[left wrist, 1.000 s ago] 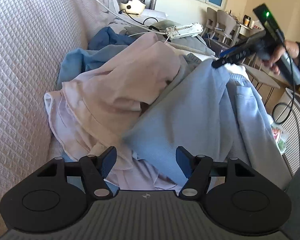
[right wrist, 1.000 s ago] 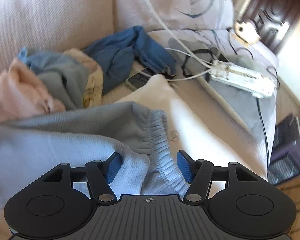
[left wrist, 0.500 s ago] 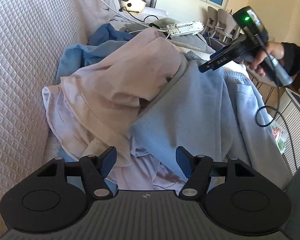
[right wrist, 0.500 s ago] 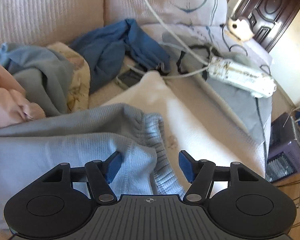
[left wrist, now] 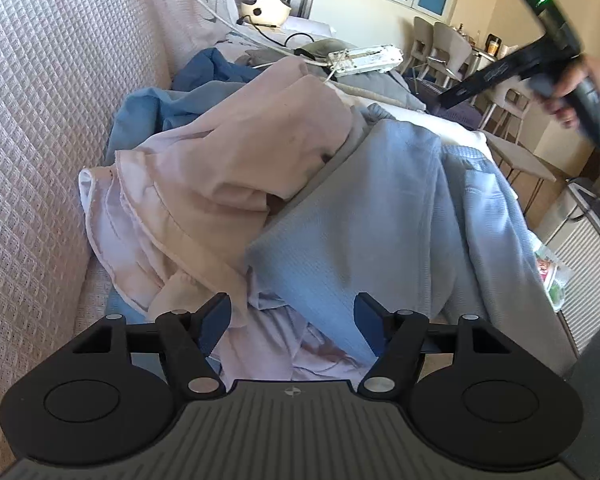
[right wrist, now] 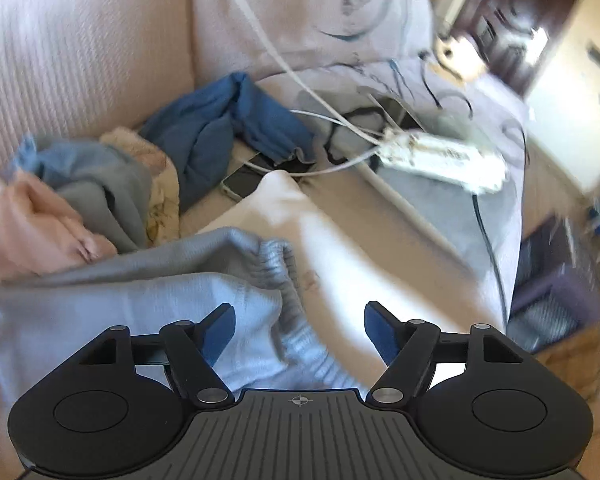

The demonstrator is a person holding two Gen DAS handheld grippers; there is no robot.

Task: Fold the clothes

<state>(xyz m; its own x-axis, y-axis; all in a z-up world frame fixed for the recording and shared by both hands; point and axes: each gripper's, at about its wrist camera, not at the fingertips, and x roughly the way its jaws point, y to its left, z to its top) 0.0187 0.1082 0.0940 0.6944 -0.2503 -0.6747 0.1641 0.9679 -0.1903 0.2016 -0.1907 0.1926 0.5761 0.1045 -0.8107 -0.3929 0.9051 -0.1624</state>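
A light blue knit garment [left wrist: 388, 232] lies spread over a pile of clothes on the sofa, its ribbed hem [right wrist: 284, 280] in the right wrist view. A pink garment [left wrist: 228, 168] lies bunched beside it to the left. My left gripper [left wrist: 294, 320] is open and empty, just above the blue garment's near corner and a pale lilac cloth [left wrist: 284, 352]. My right gripper [right wrist: 300, 328] is open and empty, above the ribbed hem. It also shows in the left wrist view [left wrist: 500, 76], held up at the far right.
A dark blue garment [right wrist: 220, 128], a grey-blue one [right wrist: 100, 188], a phone [right wrist: 244, 178], a white power strip [right wrist: 444, 160] with cables and a white cushion [right wrist: 328, 240] lie on the sofa. The quilted backrest [left wrist: 32, 120] runs along the left. Chairs [left wrist: 440, 44] stand beyond.
My right gripper has let go of the blue garment's hem, opened wider and lifted up and away. The hem has dropped onto the pile. My left gripper has hardly moved.
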